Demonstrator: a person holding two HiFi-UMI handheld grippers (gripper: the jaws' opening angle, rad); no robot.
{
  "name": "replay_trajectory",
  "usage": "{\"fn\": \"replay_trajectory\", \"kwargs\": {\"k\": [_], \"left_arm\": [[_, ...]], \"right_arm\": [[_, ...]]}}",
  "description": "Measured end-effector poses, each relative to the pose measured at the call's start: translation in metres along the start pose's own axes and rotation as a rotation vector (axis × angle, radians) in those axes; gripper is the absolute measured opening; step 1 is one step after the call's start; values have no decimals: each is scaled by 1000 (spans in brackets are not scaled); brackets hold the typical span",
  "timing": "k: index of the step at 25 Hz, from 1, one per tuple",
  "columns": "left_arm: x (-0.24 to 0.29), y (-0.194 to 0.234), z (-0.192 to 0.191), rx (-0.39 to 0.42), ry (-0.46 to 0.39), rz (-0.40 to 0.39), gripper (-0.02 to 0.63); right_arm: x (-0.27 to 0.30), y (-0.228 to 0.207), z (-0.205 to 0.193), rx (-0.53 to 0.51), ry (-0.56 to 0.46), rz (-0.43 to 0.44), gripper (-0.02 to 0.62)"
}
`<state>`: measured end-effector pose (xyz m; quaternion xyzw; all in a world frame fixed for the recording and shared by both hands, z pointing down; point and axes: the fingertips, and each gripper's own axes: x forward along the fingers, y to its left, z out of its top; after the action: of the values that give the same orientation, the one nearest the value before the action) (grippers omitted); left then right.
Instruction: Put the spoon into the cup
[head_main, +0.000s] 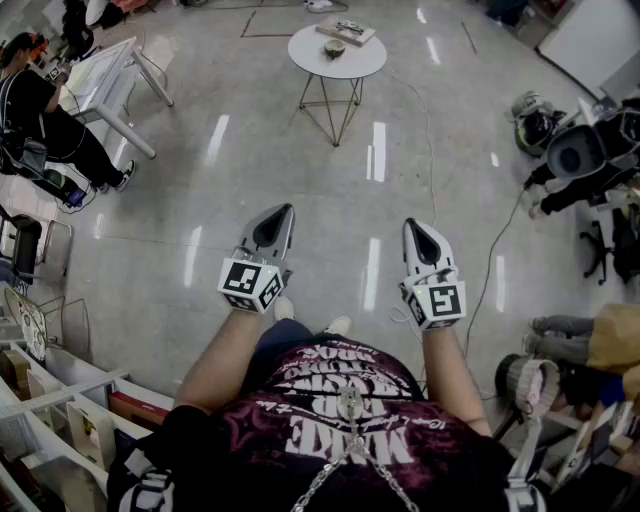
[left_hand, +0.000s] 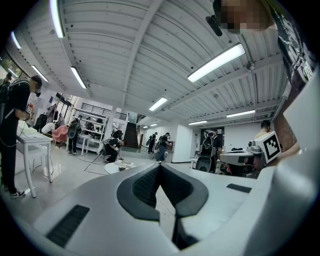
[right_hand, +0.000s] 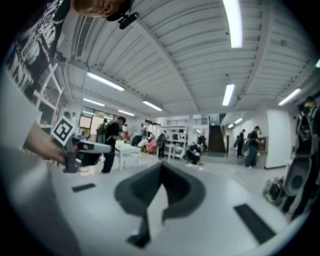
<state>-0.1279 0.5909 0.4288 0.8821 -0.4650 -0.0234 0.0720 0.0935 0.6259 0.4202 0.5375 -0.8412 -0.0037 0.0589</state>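
Both tongs are pressed together w/ nothing between them: the left gripper (head_main: 286, 212) and the right gripper (head_main: 411, 224) are held level, side by side, in front of the person, above the floor (head_main: 200, 180). The round white table (head_main: 365, 60) stands well apart, at approx. 12 o'clock from them. On it sits a small round thing, prob. the cup (head_main: 334, 47), w/ a flat box (head_main: 346, 30) just beside it at 1 o'clock; the spoon is too small to make out.
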Motion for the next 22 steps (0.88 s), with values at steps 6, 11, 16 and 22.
{"fn": "replay_trajectory", "kwargs": {"k": [6, 11, 16, 22], "left_arm": [[-8, -21, -2, 14, 7, 9, 25], [-10, -24, -4, 9, 16, 24, 25], [-2, -22, -9, 7, 28, 12, 25], [19, 2, -19, -6, 47, 5, 25]], "right_arm": [[-20, -2, -6, 14, 7, 11, 29], [-26, -4, -4, 33, -5, 6, 29], [-20, -13, -10, 47, 3, -6, 29], [10, -27, -17, 54, 14, -34, 29]]}}
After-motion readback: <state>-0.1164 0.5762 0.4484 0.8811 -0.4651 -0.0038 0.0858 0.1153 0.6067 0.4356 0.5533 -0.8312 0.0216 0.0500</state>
